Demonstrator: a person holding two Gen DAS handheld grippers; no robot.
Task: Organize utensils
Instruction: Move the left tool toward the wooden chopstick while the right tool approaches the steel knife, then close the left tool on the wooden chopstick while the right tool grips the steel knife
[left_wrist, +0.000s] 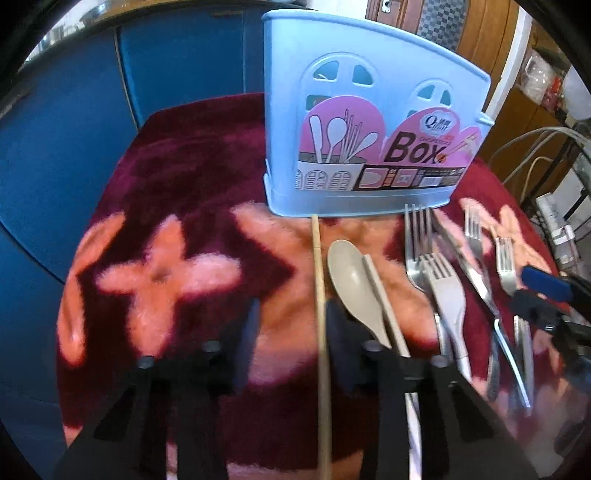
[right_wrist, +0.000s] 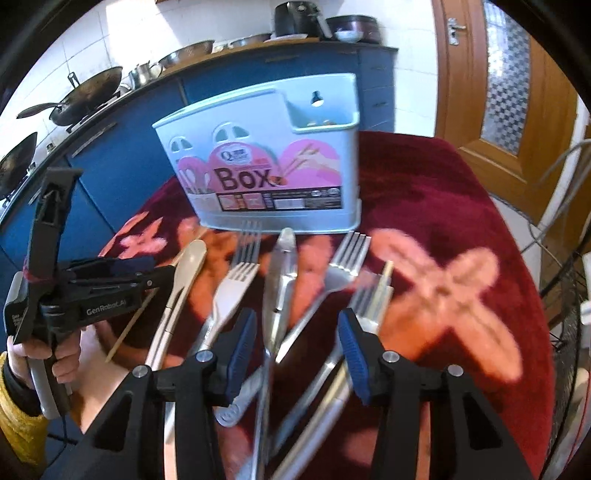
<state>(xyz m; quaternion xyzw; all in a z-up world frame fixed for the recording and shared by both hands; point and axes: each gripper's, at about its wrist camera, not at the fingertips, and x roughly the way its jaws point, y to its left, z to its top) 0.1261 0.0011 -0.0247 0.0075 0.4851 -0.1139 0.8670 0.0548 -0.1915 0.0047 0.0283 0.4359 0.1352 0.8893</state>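
A light blue utensil box (left_wrist: 369, 110) labelled "Box" stands upright on a red patterned cloth (left_wrist: 177, 206); it also shows in the right wrist view (right_wrist: 273, 166). In front of it lie a wooden chopstick (left_wrist: 319, 295), a beige spoon (left_wrist: 352, 284), a grey plastic fork (left_wrist: 445, 291) and several metal forks (left_wrist: 417, 236). My left gripper (left_wrist: 291, 332) is open just left of the chopstick and spoon. My right gripper (right_wrist: 297, 347) is open and empty above a metal knife (right_wrist: 279, 280) and metal forks (right_wrist: 341, 266).
Blue cabinets (left_wrist: 74, 129) stand behind the table, with woks and bowls (right_wrist: 88, 92) on the counter. A wooden door (right_wrist: 509, 92) is at the right. Cables and a fan grille (right_wrist: 569, 295) sit off the table's right edge.
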